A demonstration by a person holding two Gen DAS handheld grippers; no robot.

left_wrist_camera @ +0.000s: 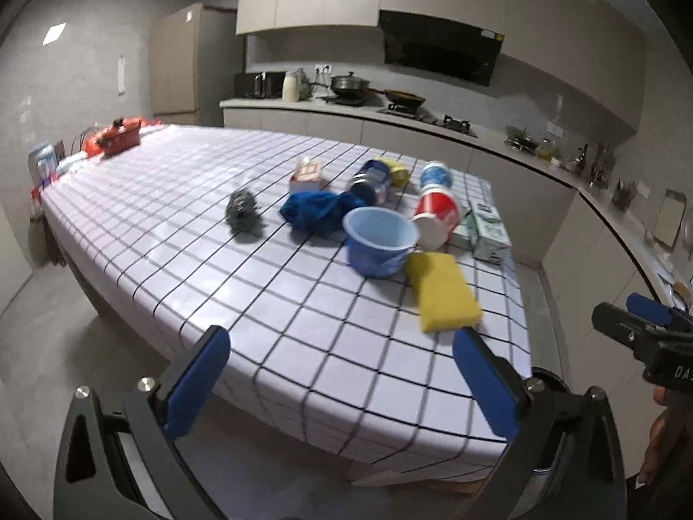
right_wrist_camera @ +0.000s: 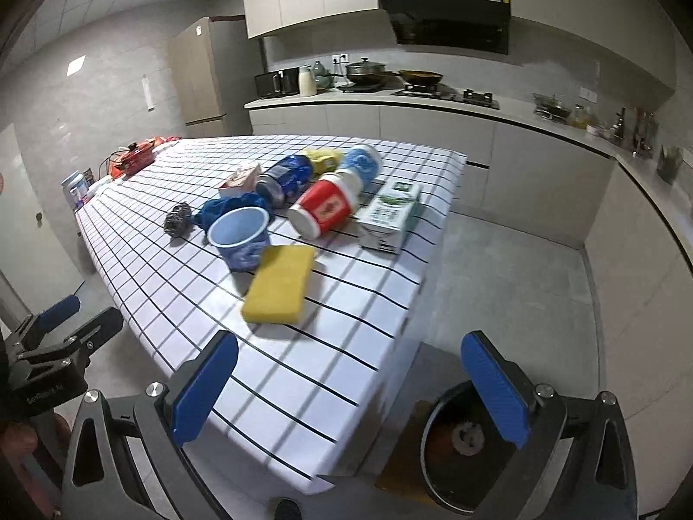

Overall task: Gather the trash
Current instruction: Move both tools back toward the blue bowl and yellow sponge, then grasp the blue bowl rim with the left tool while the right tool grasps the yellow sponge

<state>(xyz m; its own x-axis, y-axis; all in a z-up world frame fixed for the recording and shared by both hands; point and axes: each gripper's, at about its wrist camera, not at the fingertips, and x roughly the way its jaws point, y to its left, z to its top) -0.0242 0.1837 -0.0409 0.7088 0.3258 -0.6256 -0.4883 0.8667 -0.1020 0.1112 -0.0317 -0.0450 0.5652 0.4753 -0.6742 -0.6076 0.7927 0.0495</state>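
Currently both the left gripper [left_wrist_camera: 340, 375] and right gripper [right_wrist_camera: 351, 383] stand apart, empty. Nearest them, the yellow sponge [right_wrist_camera: 279, 284] looks light and compressible; grip its long sides.

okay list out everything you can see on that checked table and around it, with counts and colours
yellow sponge: 1, yellow, nearest table edge
blue cup: 1, upright, behind sponge
red cup: 1, red and white, lying on its side
carton: 1, green and white, right of red cup
blue can: 1, lying down
light blue cup: 1, lying, far side
yellow wrapper: 1, behind can
blue cloth: 1, crumpled
steel scourer: 1, grey
small box: 1, pinkish
red pot: 1, far corner
bin: 1, dark, floor by table
left gripper: open
right gripper: open
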